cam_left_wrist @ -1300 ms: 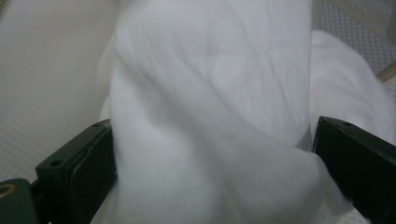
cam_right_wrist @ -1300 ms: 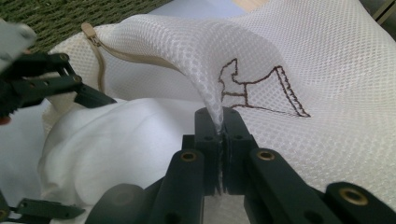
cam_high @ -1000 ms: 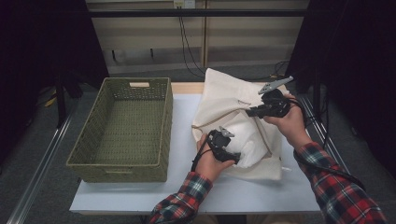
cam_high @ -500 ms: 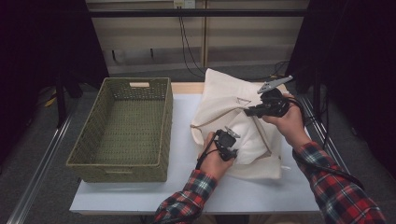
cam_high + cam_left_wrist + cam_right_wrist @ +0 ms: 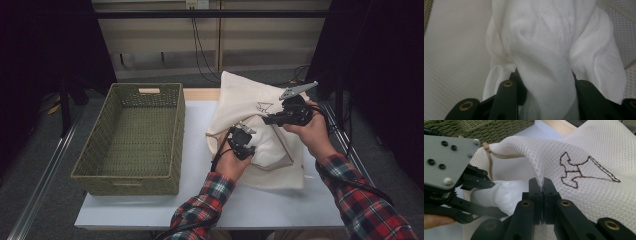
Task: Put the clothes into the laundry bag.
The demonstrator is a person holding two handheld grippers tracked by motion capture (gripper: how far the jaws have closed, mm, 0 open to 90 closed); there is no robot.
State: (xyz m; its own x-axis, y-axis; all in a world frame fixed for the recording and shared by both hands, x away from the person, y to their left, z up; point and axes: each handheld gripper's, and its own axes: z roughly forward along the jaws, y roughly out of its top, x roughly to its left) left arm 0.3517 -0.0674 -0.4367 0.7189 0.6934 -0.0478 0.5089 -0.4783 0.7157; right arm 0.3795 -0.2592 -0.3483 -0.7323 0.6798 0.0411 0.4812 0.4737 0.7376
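White crumpled cloth (image 5: 544, 62) sits clamped in the left hand-held gripper (image 5: 241, 141), just closed on it, while the right hand-held gripper (image 5: 543, 192), closed on the cream mesh laundry bag (image 5: 250, 100), lifts its opening edge clear

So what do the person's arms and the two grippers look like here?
Both sleeves are red, dark and white plaid flannel. The left gripper and right gripper are black, with brass-coloured pivots; the right carries a grey three-cornered plate. Black cables trail back.

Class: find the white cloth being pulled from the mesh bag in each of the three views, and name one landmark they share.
High view: white cloth centre, at the left gripper.
Left gripper view: cloth fills the centre, between the fingers.
Right gripper view: lower left.
Shared landmark: mesh bag.
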